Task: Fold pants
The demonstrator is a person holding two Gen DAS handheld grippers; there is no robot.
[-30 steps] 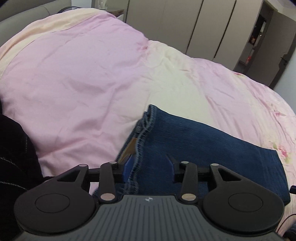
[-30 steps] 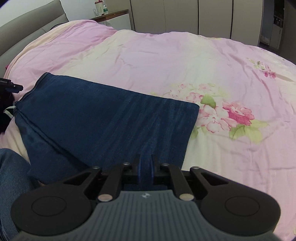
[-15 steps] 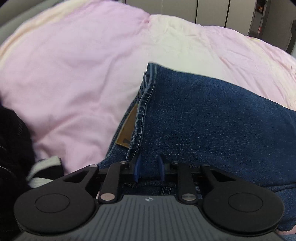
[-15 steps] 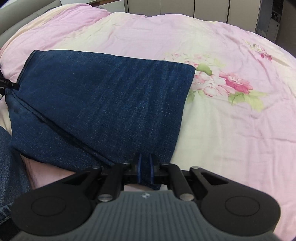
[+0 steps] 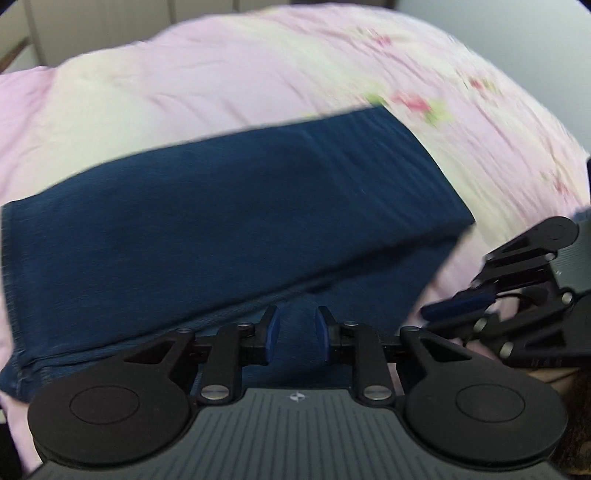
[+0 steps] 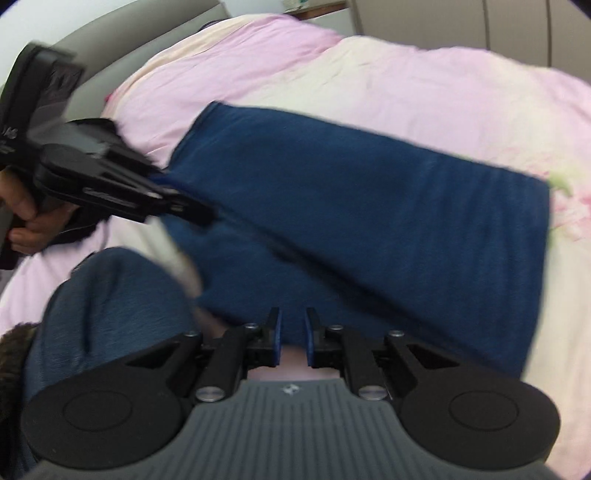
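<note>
Both views have swung across the bed since the earlier frames, and the folded pants point(image 5: 229, 206) now lie slantwise on the pink quilt point(image 5: 184, 85). Left gripper point(image 5: 296, 334) pinches a denim bunch; right gripper point(image 6: 291, 338) jaws, just opening, stand narrowly parted over the pants' edge.

A wide bed spreads ahead of both grippers, covered by a quilt point(image 5: 229, 85) in pink and cream with blurred red flowers toward the right. Beyond its far edge stand pale cupboard doors point(image 6: 517, 29). A grey padded headboard point(image 6: 122, 70) rises at the far left, under soft, even light.
</note>
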